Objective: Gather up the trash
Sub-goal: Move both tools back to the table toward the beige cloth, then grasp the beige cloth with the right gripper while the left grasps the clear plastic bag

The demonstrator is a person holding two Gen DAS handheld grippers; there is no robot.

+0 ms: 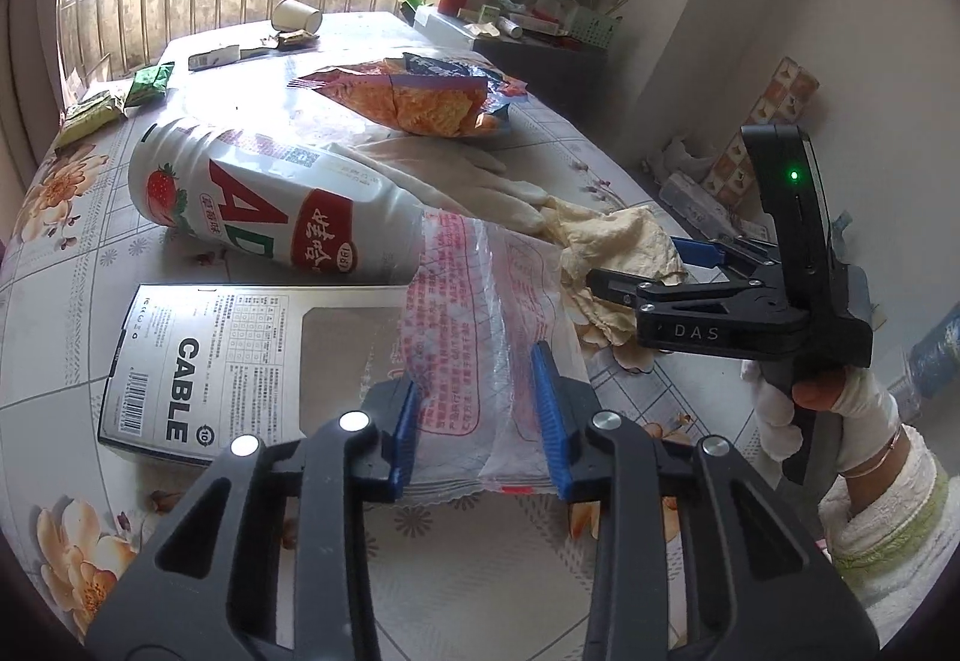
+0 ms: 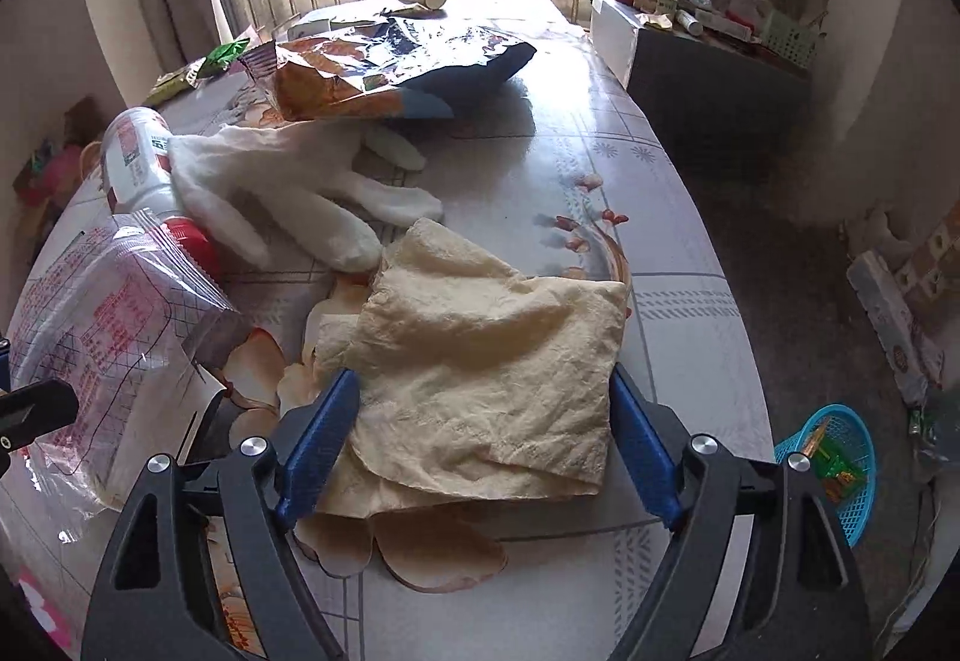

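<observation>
The left gripper pinches a clear crinkled plastic bag with red print between its blue jaws, likely ready to lift it as trash. The right gripper straddles a crumpled cream paper napkin, jaws spread at either edge, apparently poised to close.

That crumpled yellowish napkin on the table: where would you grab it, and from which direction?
Grab the crumpled yellowish napkin across its raised, folded middle, coming down from above at the near edge of the table. It lies in a loose heap that stands up from the surface, so the right gripper, open with its fingers either side, can probably pinch the bunched layers rather than one flat sheet.
</observation>
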